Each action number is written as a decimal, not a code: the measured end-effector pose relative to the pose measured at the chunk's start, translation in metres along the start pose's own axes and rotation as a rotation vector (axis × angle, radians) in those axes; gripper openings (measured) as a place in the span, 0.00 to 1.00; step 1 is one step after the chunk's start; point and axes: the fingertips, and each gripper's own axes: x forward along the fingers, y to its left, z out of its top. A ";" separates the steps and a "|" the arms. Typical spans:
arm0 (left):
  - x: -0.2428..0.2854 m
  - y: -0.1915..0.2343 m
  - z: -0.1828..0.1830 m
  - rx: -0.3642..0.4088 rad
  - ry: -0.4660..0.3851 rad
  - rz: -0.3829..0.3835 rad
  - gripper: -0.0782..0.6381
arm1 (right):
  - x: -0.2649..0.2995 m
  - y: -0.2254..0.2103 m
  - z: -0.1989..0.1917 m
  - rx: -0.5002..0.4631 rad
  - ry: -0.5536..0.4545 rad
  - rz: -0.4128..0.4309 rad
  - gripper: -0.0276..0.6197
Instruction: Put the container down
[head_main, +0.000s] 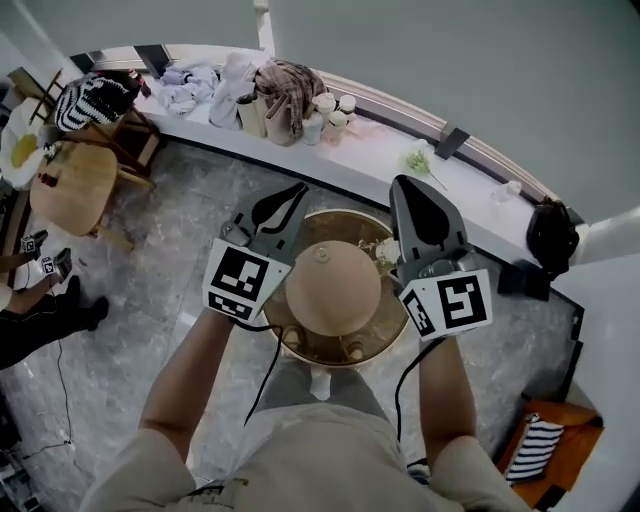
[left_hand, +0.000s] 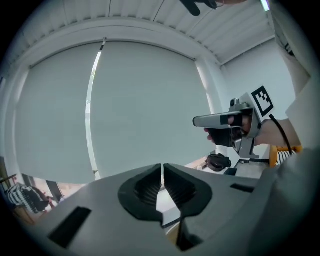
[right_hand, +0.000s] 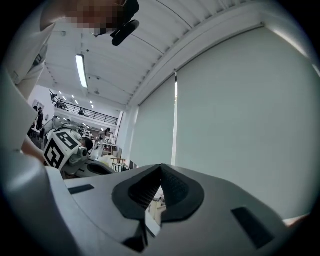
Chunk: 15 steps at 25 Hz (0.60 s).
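Left gripper (left_hand: 162, 169) is clenched on nothing, and so is our right gripper (right_hand: 161, 169) (both aim level at the window blind (left_hand: 140, 100)). Below and between them the container (head_main: 333, 290) sits lidded, touched by neither. We judge the putting-down done; only drawing clear is left.

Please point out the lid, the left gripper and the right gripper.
lid (head_main: 333, 288), head view, centre of its domed top.
left gripper (left_hand: 162, 167), left gripper view, between its shut fingertips.
right gripper (right_hand: 160, 168), right gripper view, between its shut fingertips.
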 end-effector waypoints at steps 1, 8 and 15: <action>-0.007 0.000 0.016 0.006 -0.018 0.005 0.14 | -0.004 -0.003 0.018 -0.008 -0.019 -0.007 0.05; -0.054 -0.019 0.111 0.103 -0.103 0.022 0.12 | -0.043 -0.003 0.122 -0.066 -0.121 -0.023 0.05; -0.094 -0.038 0.189 0.180 -0.178 0.004 0.12 | -0.084 0.017 0.193 -0.126 -0.189 0.021 0.05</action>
